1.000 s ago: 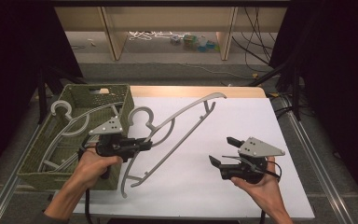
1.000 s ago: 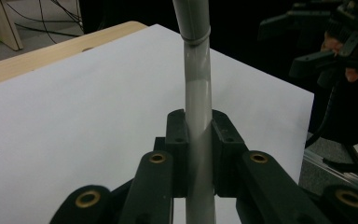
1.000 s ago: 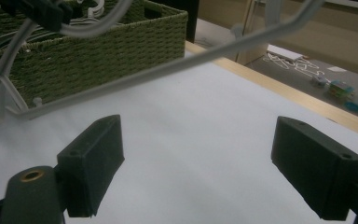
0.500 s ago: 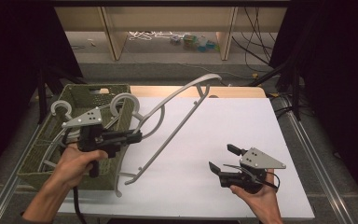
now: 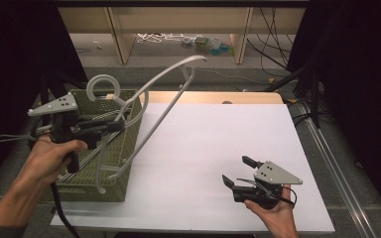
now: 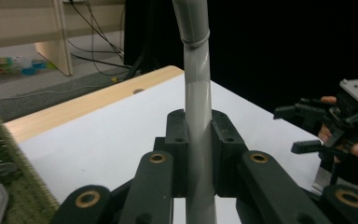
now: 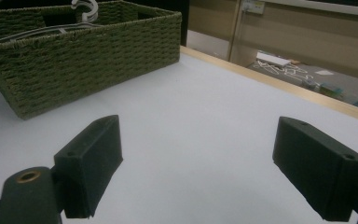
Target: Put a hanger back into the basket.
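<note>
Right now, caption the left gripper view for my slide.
Left gripper clamped on a grey hanger above the white table.

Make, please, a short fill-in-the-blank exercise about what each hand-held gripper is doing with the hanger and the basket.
1. The left hand-held gripper is shut on a grey ____.
2. The hanger is held above a green woven ____.
3. The right hand-held gripper has its jaws ____ and holds nothing.
4. The basket stands at the ____ side of the white table.

Missing words: hanger; basket; open; left
</note>
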A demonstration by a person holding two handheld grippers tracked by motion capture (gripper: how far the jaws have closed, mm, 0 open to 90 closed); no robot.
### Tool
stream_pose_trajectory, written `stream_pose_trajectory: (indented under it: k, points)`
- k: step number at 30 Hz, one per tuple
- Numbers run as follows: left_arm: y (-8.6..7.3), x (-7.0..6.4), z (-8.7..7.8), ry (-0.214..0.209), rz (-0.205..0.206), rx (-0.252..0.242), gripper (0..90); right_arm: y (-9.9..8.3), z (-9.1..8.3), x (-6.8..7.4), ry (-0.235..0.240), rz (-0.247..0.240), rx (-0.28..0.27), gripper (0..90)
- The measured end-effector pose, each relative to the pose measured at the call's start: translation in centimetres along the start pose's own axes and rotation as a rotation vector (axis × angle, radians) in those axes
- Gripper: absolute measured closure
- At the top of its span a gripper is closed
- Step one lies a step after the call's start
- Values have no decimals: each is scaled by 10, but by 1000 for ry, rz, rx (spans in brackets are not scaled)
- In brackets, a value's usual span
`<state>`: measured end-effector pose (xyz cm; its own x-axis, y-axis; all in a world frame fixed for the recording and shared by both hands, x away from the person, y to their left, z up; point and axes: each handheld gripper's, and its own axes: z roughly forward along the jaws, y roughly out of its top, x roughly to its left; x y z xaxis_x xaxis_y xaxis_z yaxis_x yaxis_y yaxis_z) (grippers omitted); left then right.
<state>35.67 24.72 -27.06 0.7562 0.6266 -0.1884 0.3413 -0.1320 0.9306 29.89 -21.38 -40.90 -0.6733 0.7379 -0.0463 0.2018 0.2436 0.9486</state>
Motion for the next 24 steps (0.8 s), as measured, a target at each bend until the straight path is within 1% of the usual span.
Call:
stream_pose_trajectory:
  k: [1, 2, 5, 6, 7, 8, 9, 10, 11, 12, 13, 14, 15, 16, 18, 19, 21, 22, 23, 24]
  points:
    - [1, 4, -3, 16, -3, -3, 794, 0, -1, 0, -1, 1, 11, 164]
    - [2, 7, -6, 30, -11, -4, 795, 0, -1, 0, 2, -1, 11, 164]
    - [3, 21, -12, 68, -17, -1, 795, 0, 0, 0, -5, -2, 7, 164]
    - [3, 25, -15, 82, -19, 2, 794, 0, -1, 1, 2, 16, 21, 164]
    - [3, 30, -17, 93, -26, 6, 795, 0, -1, 1, 2, 18, 20, 165]
    - [3, 34, -19, 105, -28, 7, 794, 0, -1, -1, -8, -2, 5, 165]
    - [3, 39, -22, 117, -32, 8, 794, 0, -1, 1, 1, 17, 18, 165]
    - [2, 44, -24, 127, -34, 12, 794, 0, 0, -1, -7, 0, 8, 165]
    - [2, 48, -27, 140, -37, 14, 794, 0, 0, -1, -5, 1, 10, 165]
    - [2, 52, -30, 151, -41, 14, 794, 0, -1, 0, 6, 16, 24, 165]
    - [1, 57, -32, 162, -35, 12, 794, 0, 0, -1, 0, -1, 14, 165]
    - [1, 61, -35, 176, -33, 11, 794, 0, 0, -1, 1, 0, 15, 165]
    - [0, 66, -38, 182, -35, 12, 794, -1, 1, -1, 4, 4, 3, 165]
    - [-1, 70, -40, 179, -39, 15, 794, 0, 0, -1, 3, 5, 17, 165]
    - [-3, 80, -44, 201, -29, 17, 794, -1, 1, -2, 7, 5, 6, 165]
    - [-4, 87, -46, 212, 4, 25, 794, -1, 1, -2, 6, 5, -2, 165]
    - [-8, 94, -49, 233, 10, 41, 794, -1, 1, -2, 11, 9, -3, 165]
    - [-10, 100, -51, 238, 24, 48, 794, 0, 1, -2, 11, 10, -2, 165]
    - [-13, 104, -52, 245, 11, 47, 794, 0, 1, -2, 11, 7, -3, 166]
    - [-16, 111, -54, 249, 28, 58, 794, 0, 0, -2, 6, 5, 16, 165]
